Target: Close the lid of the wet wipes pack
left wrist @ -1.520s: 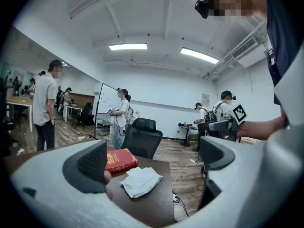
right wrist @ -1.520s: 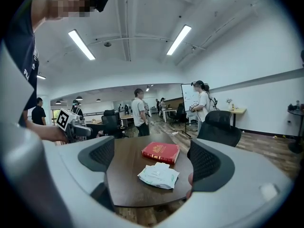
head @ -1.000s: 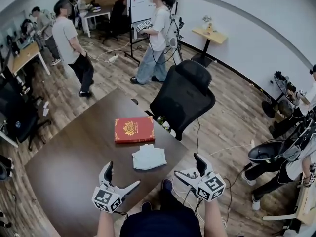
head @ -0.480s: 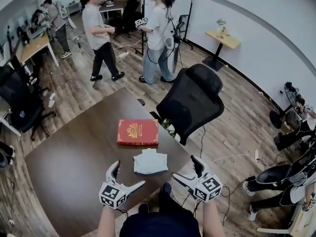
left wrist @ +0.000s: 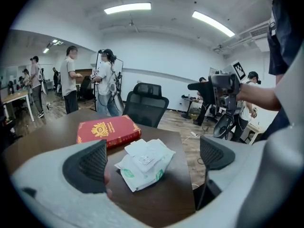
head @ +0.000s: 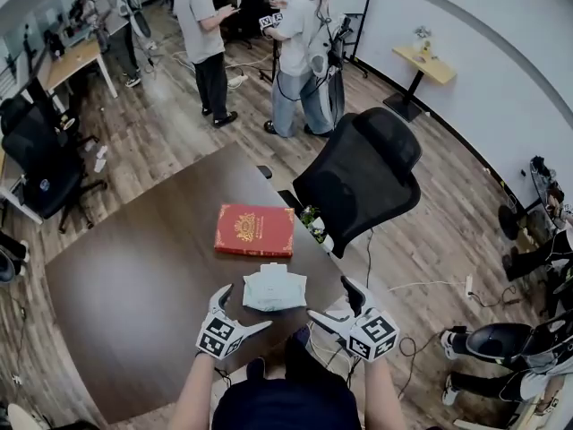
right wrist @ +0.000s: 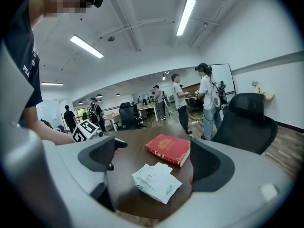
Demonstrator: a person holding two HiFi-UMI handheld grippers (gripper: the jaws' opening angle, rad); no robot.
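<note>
A white wet wipes pack point(head: 274, 288) lies flat near the front edge of the dark table point(head: 134, 285), its small lid flap point(left wrist: 137, 147) lifted back. It also shows in the left gripper view point(left wrist: 146, 162) and the right gripper view point(right wrist: 156, 181). My left gripper point(head: 242, 312) hovers open just left of and in front of the pack, with nothing between its fingers. My right gripper point(head: 329, 299) stands open at the pack's right, off the table's corner, also empty. Neither touches the pack.
A red book point(head: 254, 230) lies just behind the pack. A black office chair point(head: 358, 182) stands at the table's far right edge. Two people point(head: 300, 47) stand farther back on the wooden floor; desks and chairs point(head: 40, 173) line the left.
Both grippers have sunk and moved in toward the pack, the left one more. The head view has shifted, so the table and the people sit differently in the frame.
</note>
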